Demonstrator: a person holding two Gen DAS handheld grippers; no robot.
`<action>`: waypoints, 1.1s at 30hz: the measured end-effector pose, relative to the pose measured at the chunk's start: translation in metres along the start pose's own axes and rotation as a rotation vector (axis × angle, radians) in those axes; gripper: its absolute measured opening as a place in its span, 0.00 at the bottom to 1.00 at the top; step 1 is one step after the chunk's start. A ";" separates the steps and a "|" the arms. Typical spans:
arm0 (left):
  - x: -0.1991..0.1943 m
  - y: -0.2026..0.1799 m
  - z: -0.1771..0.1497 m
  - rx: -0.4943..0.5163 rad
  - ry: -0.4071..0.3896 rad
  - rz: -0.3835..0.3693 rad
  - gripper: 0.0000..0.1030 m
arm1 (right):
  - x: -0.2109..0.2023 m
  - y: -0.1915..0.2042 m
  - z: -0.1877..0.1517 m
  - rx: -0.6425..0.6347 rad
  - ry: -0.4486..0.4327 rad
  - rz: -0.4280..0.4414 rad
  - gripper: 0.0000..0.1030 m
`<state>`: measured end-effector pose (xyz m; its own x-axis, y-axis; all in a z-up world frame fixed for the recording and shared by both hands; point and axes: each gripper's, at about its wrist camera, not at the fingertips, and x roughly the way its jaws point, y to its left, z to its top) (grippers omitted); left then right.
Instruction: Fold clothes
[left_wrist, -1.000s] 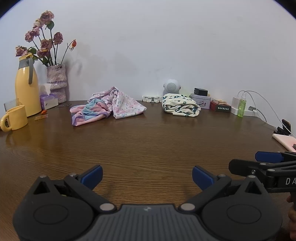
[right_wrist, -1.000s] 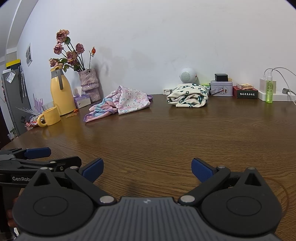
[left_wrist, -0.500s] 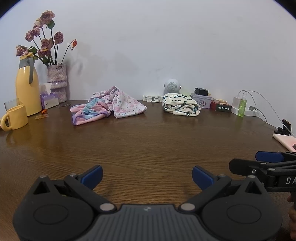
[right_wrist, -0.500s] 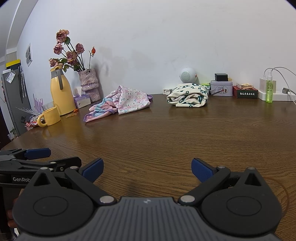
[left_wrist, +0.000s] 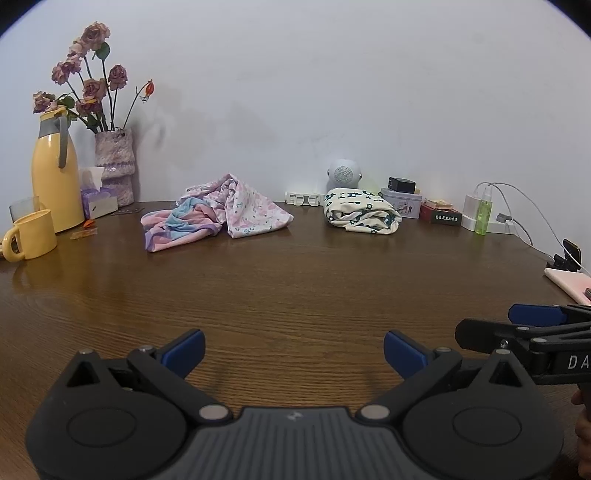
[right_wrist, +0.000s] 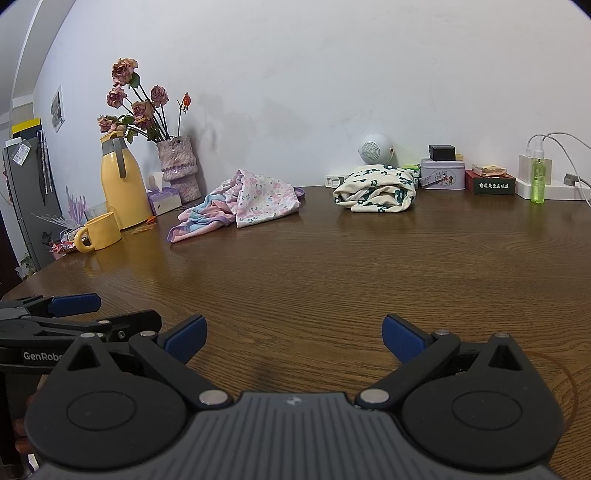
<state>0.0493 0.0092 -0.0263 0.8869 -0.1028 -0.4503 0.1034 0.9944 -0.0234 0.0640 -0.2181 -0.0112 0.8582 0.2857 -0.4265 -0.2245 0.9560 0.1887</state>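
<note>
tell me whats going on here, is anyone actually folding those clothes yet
Not yet. A person holds two tongs low over the near side of the wooden table: the left tongs and the right tongs are both open and empty. The clothes lie untouched at the far side by the wall: a crumpled pink floral garment and, apart from it to the right, a cream bundle with dark flowers that looks already rolled or folded.

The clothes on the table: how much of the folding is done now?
Done, it seems: the cream garment lies as a rough bundle near the wall. In hand: nothing; the left tool and right tool are open above bare table. Left: the pink garment and pastel garment lie crumpled.
</note>
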 end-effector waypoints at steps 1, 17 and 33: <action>0.000 0.000 0.000 0.000 -0.001 0.000 1.00 | 0.000 0.000 0.000 0.000 0.000 0.000 1.00; 0.000 0.001 -0.001 -0.002 -0.002 -0.002 1.00 | 0.000 0.000 0.000 0.002 0.001 0.001 1.00; -0.002 0.004 -0.002 -0.016 -0.017 -0.006 1.00 | 0.000 0.001 -0.001 0.004 0.004 0.001 1.00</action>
